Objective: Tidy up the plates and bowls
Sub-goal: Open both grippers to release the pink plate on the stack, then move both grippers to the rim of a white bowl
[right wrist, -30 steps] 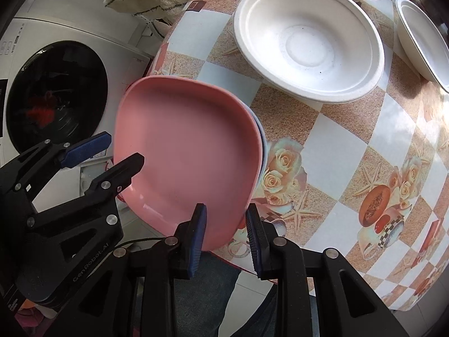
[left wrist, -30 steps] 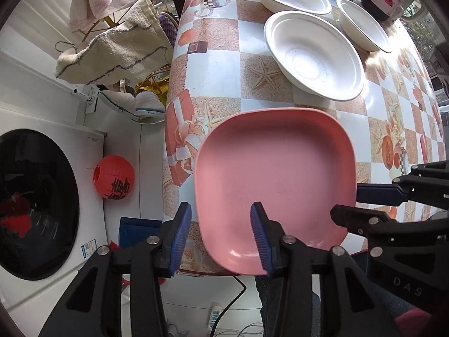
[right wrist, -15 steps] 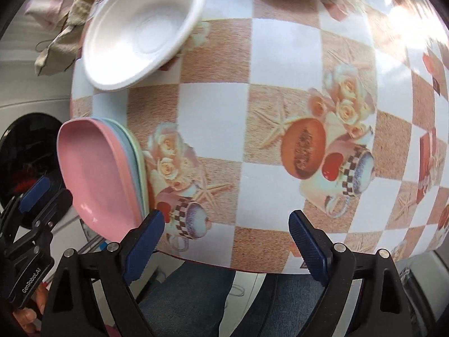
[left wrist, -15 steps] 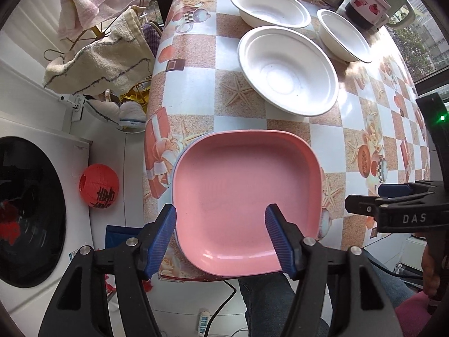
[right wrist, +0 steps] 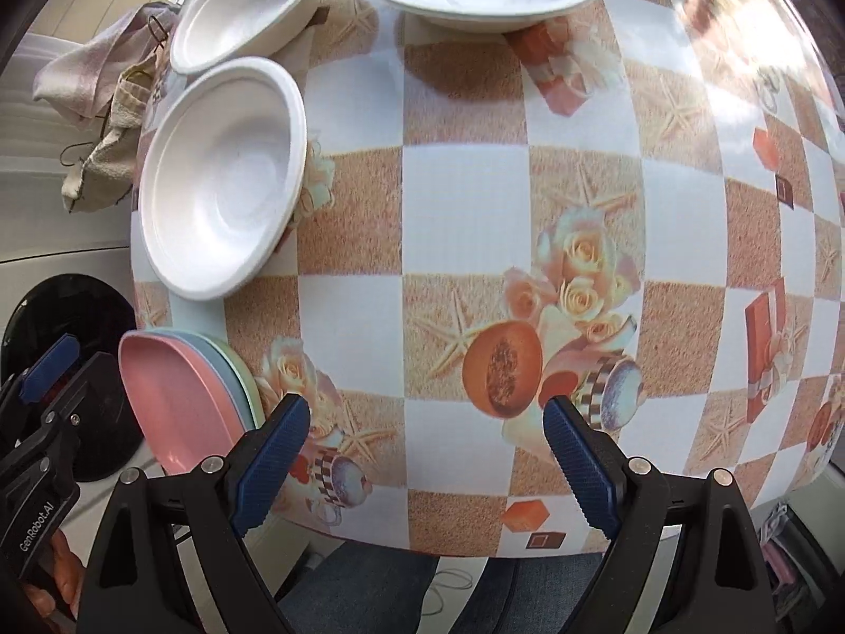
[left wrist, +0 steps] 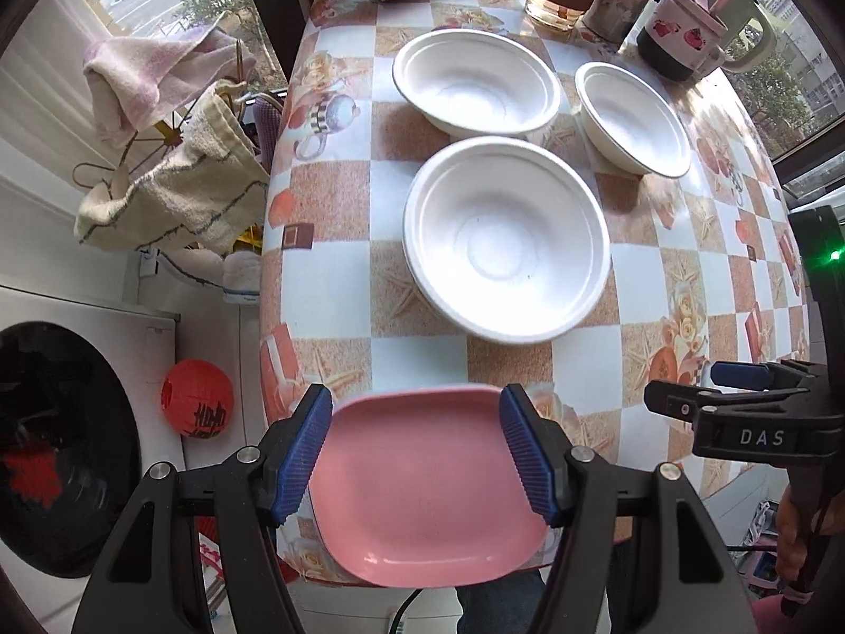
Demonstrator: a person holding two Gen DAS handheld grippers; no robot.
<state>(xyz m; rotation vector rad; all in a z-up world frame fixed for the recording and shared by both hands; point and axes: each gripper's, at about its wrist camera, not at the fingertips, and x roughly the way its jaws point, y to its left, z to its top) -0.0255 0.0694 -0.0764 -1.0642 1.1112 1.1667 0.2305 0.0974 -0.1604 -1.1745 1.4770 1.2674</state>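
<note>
A stack of square plates with a pink plate (left wrist: 422, 496) on top lies at the table's near edge; blue and green plates show under it in the right wrist view (right wrist: 179, 401). My left gripper (left wrist: 416, 454) is open, above the pink plate, not touching it. My right gripper (right wrist: 425, 462) is open and empty over the tablecloth, right of the stack. Three white bowls stand beyond: a large near one (left wrist: 507, 238), one behind it (left wrist: 475, 84), one at the right (left wrist: 631, 119).
The table (right wrist: 528, 201) has a checkered floral cloth. Cups and a kettle (left wrist: 702, 26) stand at the far edge. A towel rack (left wrist: 163, 158) and a washing machine (left wrist: 63, 444) stand left of the table. An orange lantern (left wrist: 196, 399) lies on the floor.
Both grippers opened and let go of the pink plate, which now lies on the stack. The left gripper pulled back toward the near edge. The right gripper swung right, away from the stack.
</note>
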